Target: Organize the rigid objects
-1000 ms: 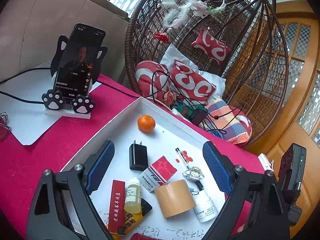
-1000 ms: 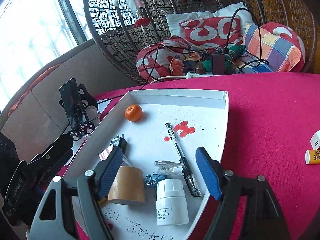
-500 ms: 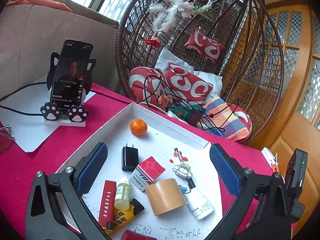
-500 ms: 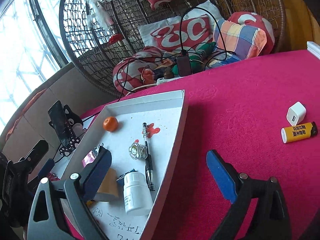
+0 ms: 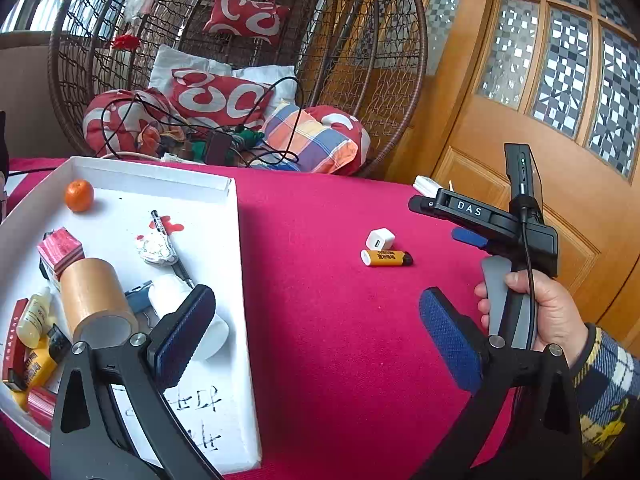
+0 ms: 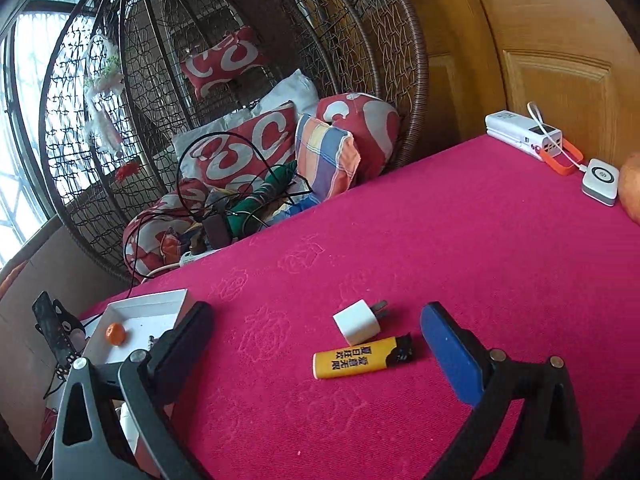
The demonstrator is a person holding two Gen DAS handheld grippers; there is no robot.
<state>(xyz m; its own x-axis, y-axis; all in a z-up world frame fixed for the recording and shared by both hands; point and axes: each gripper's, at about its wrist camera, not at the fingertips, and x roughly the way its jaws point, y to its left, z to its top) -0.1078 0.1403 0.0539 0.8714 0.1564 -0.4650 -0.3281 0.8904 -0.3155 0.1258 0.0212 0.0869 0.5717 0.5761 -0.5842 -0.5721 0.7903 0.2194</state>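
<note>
Right gripper [image 6: 316,344] opening, empty, over yellow lighter [image 6: 360,358]; white charger plug [image 6: 358,322] touches it at 12 o'clock. Risk: pads snag both. Left gripper [image 5: 316,340] wide, empty.

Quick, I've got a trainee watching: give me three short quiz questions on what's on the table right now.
1. True or false: the yellow lighter lies inside the white tray.
2. What touches the lighter's far side? A) white charger plug B) orange C) tape roll
3. What colour is the tablecloth?

Key: 1. False, it lies on the cloth outside the tray. 2. A. 3. Red.
</note>
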